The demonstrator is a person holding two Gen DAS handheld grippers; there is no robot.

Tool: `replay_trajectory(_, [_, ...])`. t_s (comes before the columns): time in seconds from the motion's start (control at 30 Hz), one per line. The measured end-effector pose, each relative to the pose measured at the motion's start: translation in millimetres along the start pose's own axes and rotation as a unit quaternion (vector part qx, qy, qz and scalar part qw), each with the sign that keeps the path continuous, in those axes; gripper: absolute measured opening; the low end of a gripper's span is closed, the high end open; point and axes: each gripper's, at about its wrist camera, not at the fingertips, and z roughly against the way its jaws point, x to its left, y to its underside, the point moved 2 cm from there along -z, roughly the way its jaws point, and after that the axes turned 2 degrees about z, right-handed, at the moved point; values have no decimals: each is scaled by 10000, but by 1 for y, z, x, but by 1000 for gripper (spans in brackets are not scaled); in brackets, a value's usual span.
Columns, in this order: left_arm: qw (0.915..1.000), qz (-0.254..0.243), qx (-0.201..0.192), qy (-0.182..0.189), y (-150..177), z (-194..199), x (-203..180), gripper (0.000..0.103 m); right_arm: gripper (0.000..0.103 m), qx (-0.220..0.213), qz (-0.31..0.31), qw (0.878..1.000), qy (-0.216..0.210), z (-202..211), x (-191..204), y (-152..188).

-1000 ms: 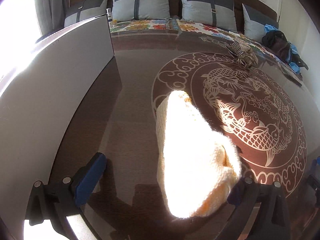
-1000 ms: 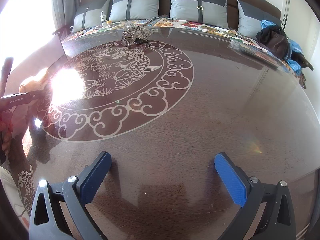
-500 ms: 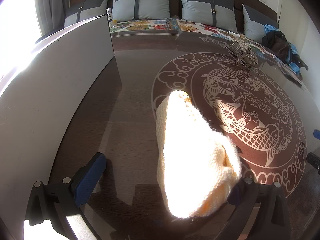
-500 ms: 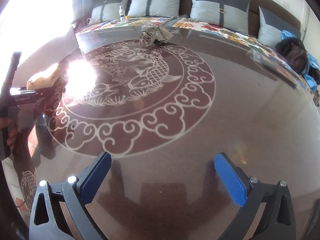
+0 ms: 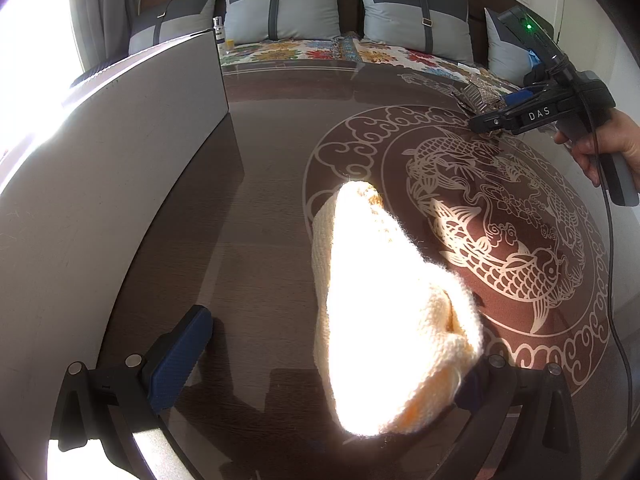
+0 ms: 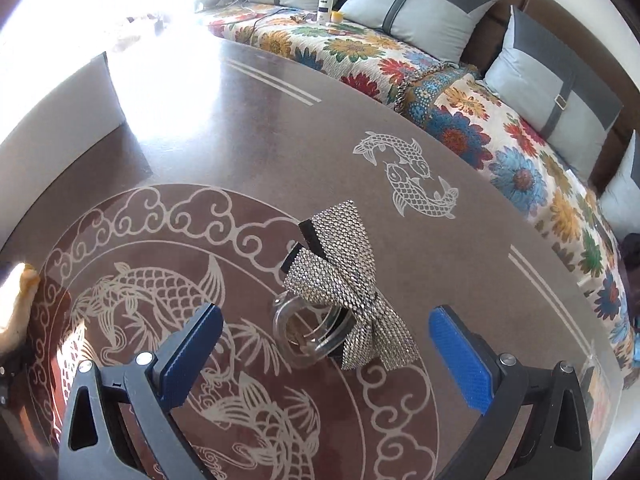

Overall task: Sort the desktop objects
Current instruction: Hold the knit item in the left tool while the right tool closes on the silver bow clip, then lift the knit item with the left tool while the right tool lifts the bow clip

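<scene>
Left wrist view: left gripper (image 5: 328, 360) fingers spread wide, knitted cream cloth (image 5: 384, 320) lying between them on the surface (image 5: 260, 200) (contact unclear). Right wrist view: right gripper (image 6: 324, 352) fingers wide apart, empty, flanking the rhinestone bow (image 6: 344, 280) near the far edge.

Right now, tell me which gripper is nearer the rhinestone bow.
Right. The right gripper hangs open with the rhinestone bow just ahead between its fingers; the left gripper sits far across the table, beside the knitted cloth.
</scene>
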Motion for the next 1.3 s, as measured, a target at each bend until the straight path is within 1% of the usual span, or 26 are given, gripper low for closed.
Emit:
replay_trajectory(0.03, [10000, 3, 0, 4, 0, 0, 0, 103, 94, 61, 97, 9999, -81, -4, 2, -3])
replay_trajectory(0.07, [10000, 4, 0, 6, 0, 0, 0, 103, 77, 152, 144, 9997, -131, -9, 5, -6])
replay_trajectory(0.1, [10000, 5, -1, 5, 0, 0, 0, 103, 68, 225, 98, 9994, -228, -11, 5, -7])
replay_trajectory(0.13, [10000, 6, 0, 4, 0, 0, 0, 103, 55, 241, -27, 9990, -384, -12, 5, -7])
replay_trajectory(0.23, [10000, 7, -1, 4, 1, 0, 0, 103, 52, 121, -424, 9983, -387, -2, 8, 3])
replay_trajectory(0.33, [10000, 6, -1, 4, 1, 0, 0, 103, 48, -134, -821, 9954, -473, 23, 22, 28])
replay_trajectory(0.4, [10000, 7, -2, 4, 1, 0, 0, 103, 48, -279, -1040, 9934, -396, 44, 36, 53])
replay_trajectory(0.57, [10000, 6, -2, 2, 1, 0, 0, 103, 48, -567, -1151, 9916, -151, 95, 84, 123])
replay_trajectory(0.7, [10000, 6, -3, 4, 1, -1, -1, 103, 50, -743, -1433, 9868, 107, 124, 113, 168])
replay_trajectory(0.73, [10000, 6, -3, 4, 1, 0, -1, 103, 57, -763, -1529, 9852, 140, 128, 118, 176])
replay_trajectory(0.77, [10000, 6, -3, 3, 1, -1, -1, 103, 67, -788, -1617, 9836, 162, 132, 123, 183])
replay_trajectory(0.8, [10000, 7, -3, 4, 1, -1, -1, 103, 70, -816, -1695, 9820, 196, 133, 126, 187])
replay_trajectory(0.83, [10000, 8, -4, 3, 1, -1, -1, 103, 73, -821, -1749, 9809, 213, 133, 125, 188])
replay_trajectory(0.97, [10000, 8, -4, 3, 1, -1, -1, 103, 73, -722, -1869, 9796, 178, 125, 117, 173])
replay_trajectory(1.0, [10000, 9, -5, 3, 1, -1, -1, 103, 74, -738, -1898, 9789, 197, 123, 112, 166])
replay_trajectory(1.07, [10000, 9, -5, 3, 1, -1, -1, 103, 82, -799, -2030, 9756, 227, 118, 101, 149])
replay_trajectory(1.1, [10000, 8, -5, 3, 1, -1, -1, 103, 83, -845, -2139, 9729, 227, 115, 93, 140])
replay_trajectory(1.2, [10000, 9, -5, 2, 1, -1, -1, 103, 84, -873, -2493, 9643, 173, 101, 72, 113])
replay_trajectory(1.3, [10000, 8, -4, 2, 1, -2, -2, 103, 85, -667, -2777, 9583, 63, 77, 56, 88])
